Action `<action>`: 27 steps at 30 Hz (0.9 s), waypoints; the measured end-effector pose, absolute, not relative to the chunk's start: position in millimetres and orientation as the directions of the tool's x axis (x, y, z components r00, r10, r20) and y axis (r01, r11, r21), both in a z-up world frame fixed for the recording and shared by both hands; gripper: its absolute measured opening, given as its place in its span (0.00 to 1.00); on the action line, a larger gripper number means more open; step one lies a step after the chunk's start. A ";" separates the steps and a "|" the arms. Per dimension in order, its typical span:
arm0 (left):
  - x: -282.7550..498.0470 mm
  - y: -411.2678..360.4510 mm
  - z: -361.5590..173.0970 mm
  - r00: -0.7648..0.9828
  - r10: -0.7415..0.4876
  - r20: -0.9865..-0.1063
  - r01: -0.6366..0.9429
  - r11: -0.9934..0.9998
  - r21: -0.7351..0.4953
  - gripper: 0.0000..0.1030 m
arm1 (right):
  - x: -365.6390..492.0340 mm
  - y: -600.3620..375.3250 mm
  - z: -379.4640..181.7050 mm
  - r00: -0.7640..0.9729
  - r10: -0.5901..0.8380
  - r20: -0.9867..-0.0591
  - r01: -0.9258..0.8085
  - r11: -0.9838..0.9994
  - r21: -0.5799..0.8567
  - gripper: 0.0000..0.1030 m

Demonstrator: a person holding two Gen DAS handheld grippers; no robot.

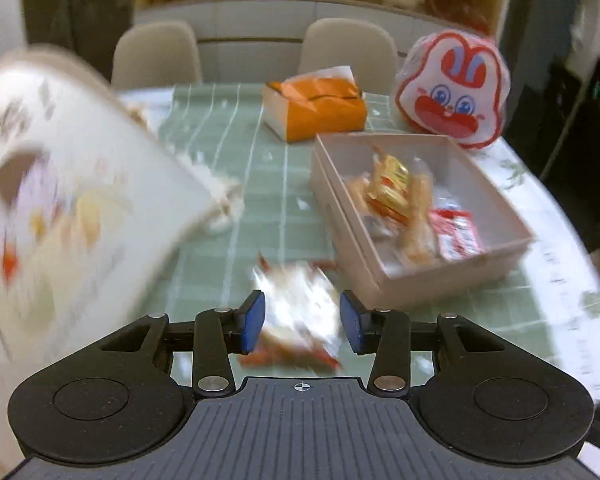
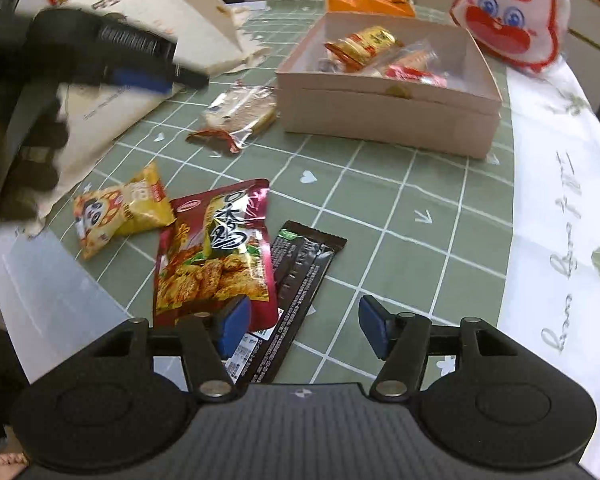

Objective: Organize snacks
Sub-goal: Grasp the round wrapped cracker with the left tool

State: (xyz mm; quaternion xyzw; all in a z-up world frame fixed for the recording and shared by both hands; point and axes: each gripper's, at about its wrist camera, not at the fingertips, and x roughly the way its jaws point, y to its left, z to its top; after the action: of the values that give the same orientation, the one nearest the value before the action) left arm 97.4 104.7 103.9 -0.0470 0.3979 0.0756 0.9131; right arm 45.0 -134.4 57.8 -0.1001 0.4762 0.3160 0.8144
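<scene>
The clear-wrapped pastry packet [image 1: 296, 312] with red crimped ends lies on the green checked tablecloth [image 1: 228, 160], right between the left gripper [image 1: 302, 322]'s blue pads [image 1: 253, 322], blurred in the left wrist view. The jaws stand partly open, one pad on each side of the packet with a sliver of gap showing, so they have no grip on it. In the right wrist view the same packet [image 2: 240, 114] sits far ahead of the right jaws, just beside the near wall of the pale pink box [image 2: 388, 110], and the left gripper [image 2: 148, 76] hangs above and to the left of it.

That box, ahead and to the right of the left jaws, already holds several wrapped snacks, among them a yellow-and-red packet [image 1: 390, 184] and a red-and-white one [image 1: 456, 234].

The right gripper [image 2: 306, 330] is wide open and holds nothing. Its left pad sits over the lower edge of a dark red snack bag [image 2: 216, 252], and a black wrapper [image 2: 296, 276] lies between the jaws, tucked partly under that bag. A yellow panda packet [image 2: 120, 212] lies further left.

Beyond the box stand an orange tissue box [image 1: 316, 106] and a red-and-white rabbit-face bag [image 1: 454, 92]. A big white printed bag [image 1: 60, 200] leans in at the left of the left jaws
</scene>
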 end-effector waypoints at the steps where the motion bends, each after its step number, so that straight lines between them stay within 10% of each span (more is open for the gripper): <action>1: 107.3 105.5 101.1 0.668 0.105 -0.737 -0.162 0.987 -0.007 0.44 | 47.1 -135.7 55.4 0.339 0.420 -0.842 -0.600 0.785 0.150 0.59; 13: 130.7 152.3 68.0 0.644 -0.047 -0.764 -0.128 0.977 -0.168 0.44 | 69.2 -80.8 69.7 0.484 0.400 -0.778 -0.646 0.763 -0.010 0.58; 17: 136.1 192.1 43.9 0.626 -0.142 -0.767 -0.179 0.931 -0.318 0.44 | 113.0 -46.2 67.9 0.436 0.444 -0.783 -0.598 0.793 0.116 0.29; 27: 140.1 194.3 17.9 0.641 -0.298 -0.707 -0.064 0.897 -0.437 0.54 | 157.4 -9.5 36.5 0.376 0.480 -0.793 -0.558 0.800 0.220 0.25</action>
State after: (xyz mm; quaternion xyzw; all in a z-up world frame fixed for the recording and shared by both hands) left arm 140.1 194.3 17.9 -0.2164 0.4183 -0.0667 0.8796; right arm 157.4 -9.5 36.5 -0.0422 0.4625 0.3135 0.8283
